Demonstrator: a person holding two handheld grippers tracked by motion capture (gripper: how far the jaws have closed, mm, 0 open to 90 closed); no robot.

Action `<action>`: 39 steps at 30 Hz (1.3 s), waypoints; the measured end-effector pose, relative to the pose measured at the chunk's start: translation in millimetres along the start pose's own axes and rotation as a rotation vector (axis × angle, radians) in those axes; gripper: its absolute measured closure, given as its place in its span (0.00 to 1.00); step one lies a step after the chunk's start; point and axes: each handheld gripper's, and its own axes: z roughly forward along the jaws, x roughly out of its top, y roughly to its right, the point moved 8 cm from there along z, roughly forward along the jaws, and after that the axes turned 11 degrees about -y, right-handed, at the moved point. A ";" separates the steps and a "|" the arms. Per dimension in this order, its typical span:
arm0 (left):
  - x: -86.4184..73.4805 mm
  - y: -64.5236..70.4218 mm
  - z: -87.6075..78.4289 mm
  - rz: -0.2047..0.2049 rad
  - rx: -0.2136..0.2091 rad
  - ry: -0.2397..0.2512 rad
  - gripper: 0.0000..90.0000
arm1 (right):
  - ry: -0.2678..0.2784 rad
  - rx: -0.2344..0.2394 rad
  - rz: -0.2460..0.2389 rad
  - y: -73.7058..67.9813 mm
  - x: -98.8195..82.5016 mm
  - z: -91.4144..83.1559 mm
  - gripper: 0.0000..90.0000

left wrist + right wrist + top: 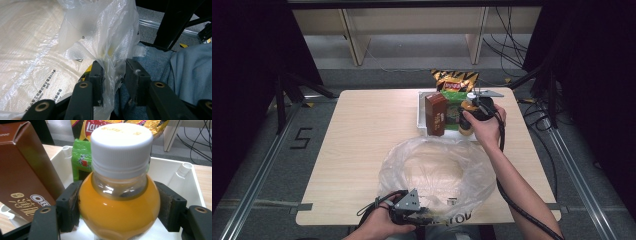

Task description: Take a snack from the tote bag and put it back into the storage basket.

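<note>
1. Bottle position: the orange juice bottle [119, 205] stood upright in the white tray [421, 112] at the far right of the surface [362, 140], its long axis vertical and its white cap [121, 145] uppermost.
2. Right tool [476, 111]: its two jaws stood to either side of the bottle's shoulder, just below the neck. The left pad appeared to touch the bottle, while contact at the right pad could not be settled from the right gripper view, so a firm pinch could not be told.
3. Left tool [113, 75]: it sat at the near edge of the surface, with its jaws partly spread and a fold of the clear plastic bag [437, 170] hanging between them, resting against the left jaw.
4. Deciding relation: the bag's open mouth lay near and to the left of the tray, between the two hands. The bottle would probably have to travel nearward and leftward from the right tool's place, and the right hand [484, 127] was much the nearer to it.
5. Views compared: the high view gave the tray-to-bag layout, with the brown box [436, 114] and the chip bag [455, 80] beside the bottle. The right gripper view alone gave the pad placement, and the left gripper view alone gave the film between the jaws.
</note>
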 end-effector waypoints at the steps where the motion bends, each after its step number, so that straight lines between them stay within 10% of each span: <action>1: 0.0 0.1 0.1 0.000 0.000 0.000 0.75 | 0.005 0.002 0.002 -0.3 0.0 1.0 0.34; 39: 0.8 1.0 0.5 0.003 0.001 0.004 0.70 | -0.062 0.029 -0.025 13.0 -22.1 19.5 0.33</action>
